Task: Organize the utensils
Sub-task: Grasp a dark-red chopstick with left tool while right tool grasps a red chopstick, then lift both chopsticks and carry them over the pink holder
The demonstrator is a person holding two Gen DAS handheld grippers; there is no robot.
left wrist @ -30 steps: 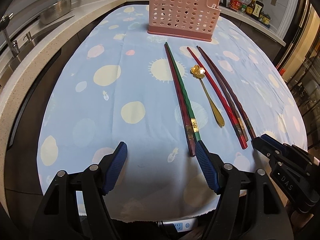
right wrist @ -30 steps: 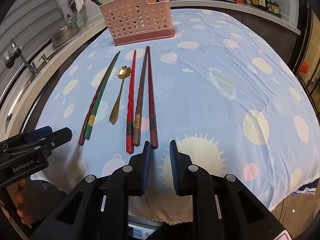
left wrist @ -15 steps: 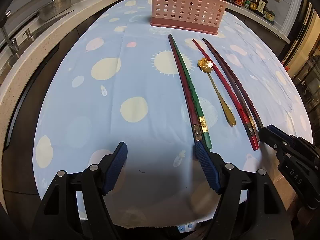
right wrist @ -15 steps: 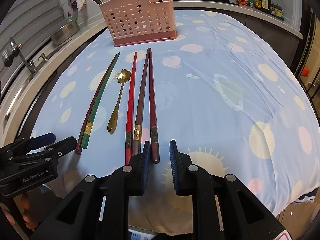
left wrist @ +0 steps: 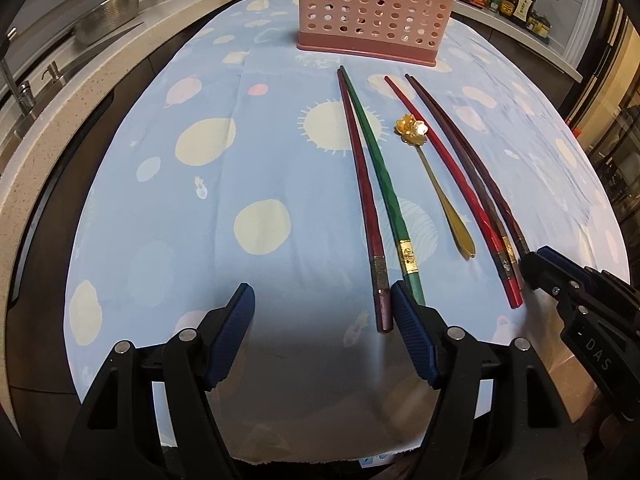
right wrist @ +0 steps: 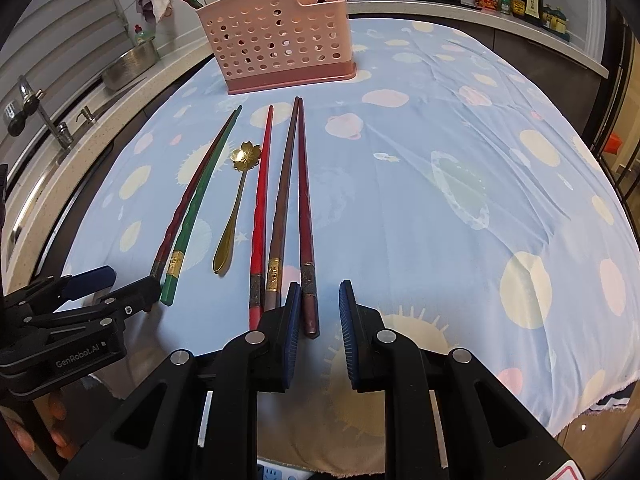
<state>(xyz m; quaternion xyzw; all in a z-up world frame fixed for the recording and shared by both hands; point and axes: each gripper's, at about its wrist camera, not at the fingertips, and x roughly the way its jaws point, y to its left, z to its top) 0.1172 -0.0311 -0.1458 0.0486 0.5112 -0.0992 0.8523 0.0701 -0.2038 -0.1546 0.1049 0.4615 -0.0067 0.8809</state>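
Left gripper spread wide beside dark-red chopstick; right gripper narrowly parted around maroon chopstick; perforated pink plastic holder behind, on blue dotted surface.

Right gripper now wider apart, its tips astride the dark red chopstick end.
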